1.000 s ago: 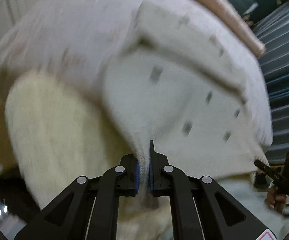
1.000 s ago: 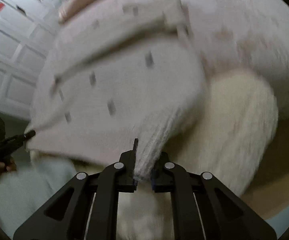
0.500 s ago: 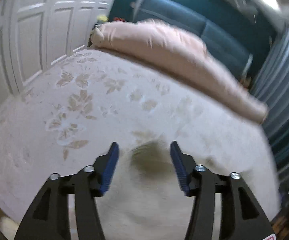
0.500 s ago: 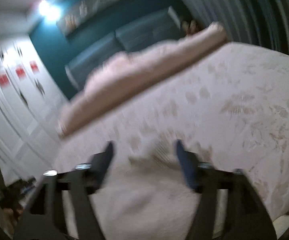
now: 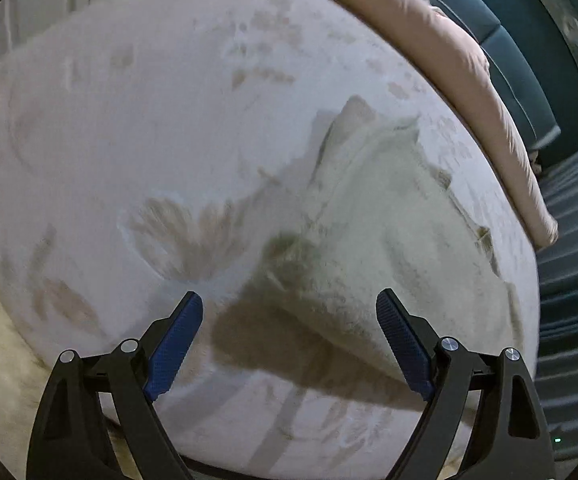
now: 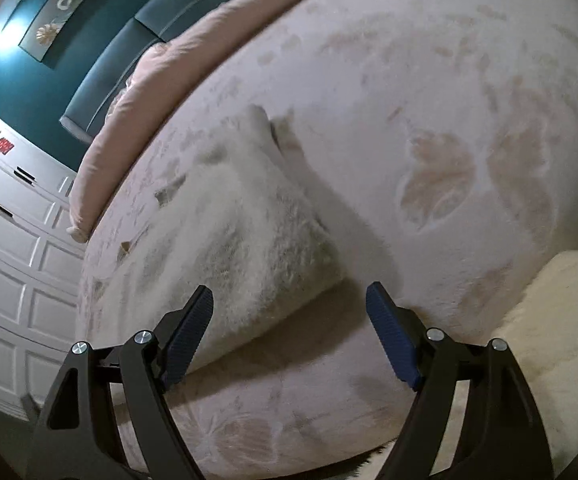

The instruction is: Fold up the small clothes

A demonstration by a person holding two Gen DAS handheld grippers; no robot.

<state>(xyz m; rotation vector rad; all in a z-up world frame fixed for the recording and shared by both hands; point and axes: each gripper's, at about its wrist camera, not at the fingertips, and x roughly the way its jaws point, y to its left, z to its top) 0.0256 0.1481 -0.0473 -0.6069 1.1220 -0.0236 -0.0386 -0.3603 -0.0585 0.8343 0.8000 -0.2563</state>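
The cream fuzzy knitted garment lies folded on the pale leaf-patterned bed cover, near its front edge. The left tool and right tool both stand wide, gripping nothing, above its near fold. Judged next: pinch the near corners evenly, low and square, to avoid dragging the cover.
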